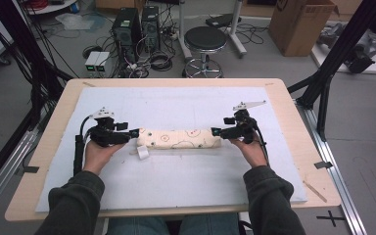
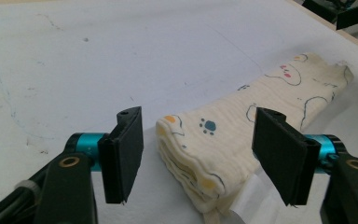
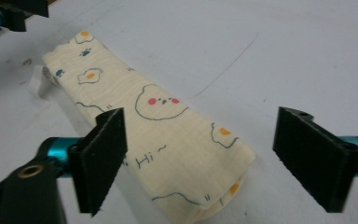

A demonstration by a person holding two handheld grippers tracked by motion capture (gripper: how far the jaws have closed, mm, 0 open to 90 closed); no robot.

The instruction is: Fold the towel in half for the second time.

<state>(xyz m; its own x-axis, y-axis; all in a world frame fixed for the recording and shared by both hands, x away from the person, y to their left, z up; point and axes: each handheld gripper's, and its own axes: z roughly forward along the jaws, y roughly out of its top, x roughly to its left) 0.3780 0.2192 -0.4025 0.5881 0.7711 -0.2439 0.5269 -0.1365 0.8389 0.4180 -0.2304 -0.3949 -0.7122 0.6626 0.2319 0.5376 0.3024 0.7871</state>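
A cream cloth [image 1: 178, 138] printed with bears, eggs and paw marks lies folded into a long narrow strip across the middle of the white mat [image 1: 176, 186]. My left gripper [image 1: 133, 133] stands open at the strip's left end. In the left gripper view its jaws flank the folded end [image 2: 205, 149] without pressing on it, around the gripper's midpoint [image 2: 200, 156]. My right gripper [image 1: 217, 131] stands open at the right end. In the right gripper view [image 3: 209, 158] the cloth [image 3: 163, 121] lies between the wide jaws, apart from the right one. A white label [image 1: 142, 152] sticks out near the left end.
The mat covers most of the wooden table [image 1: 318, 161]. Beyond the far edge stand a black stool [image 1: 204, 41], computer towers [image 1: 137, 29] with cables and a cardboard box [image 1: 298, 24]. Black frame posts [image 1: 342, 49] rise at both sides.
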